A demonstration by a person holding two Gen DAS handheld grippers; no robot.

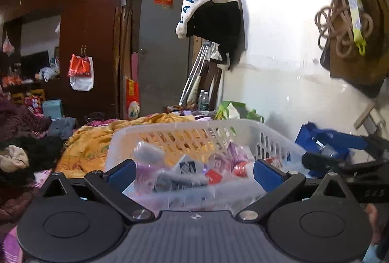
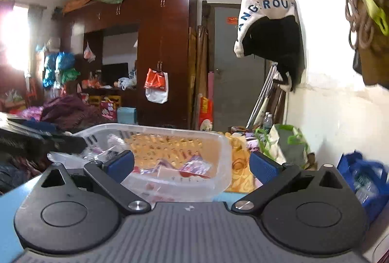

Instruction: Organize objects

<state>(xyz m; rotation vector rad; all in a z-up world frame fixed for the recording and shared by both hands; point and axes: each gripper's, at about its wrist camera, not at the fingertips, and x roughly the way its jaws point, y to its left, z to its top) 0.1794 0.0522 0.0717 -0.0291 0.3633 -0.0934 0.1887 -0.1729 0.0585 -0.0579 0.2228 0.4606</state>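
A white slatted plastic basket (image 1: 267,139) stands right in front of both grippers; in the right wrist view its rim (image 2: 226,153) is close ahead. It holds several small packets, purple, red and white (image 1: 218,165), and a blurred grey and white item (image 1: 148,153) in mid-air over them. My left gripper (image 1: 194,173) is open above the basket's near edge, with nothing between its blue pads (image 1: 265,173). My right gripper (image 2: 192,163) is open and empty at the basket's right end. The left gripper also shows as a dark shape in the right wrist view (image 2: 36,141).
A yellow quilt (image 1: 90,141) and piled clothes (image 1: 26,148) cover the bed behind the basket. A blue bag with a bottle (image 2: 364,180) and a green and white bag (image 2: 287,144) lie at the right by the white wall (image 1: 291,68). A dark wardrobe (image 2: 165,49) stands beyond.
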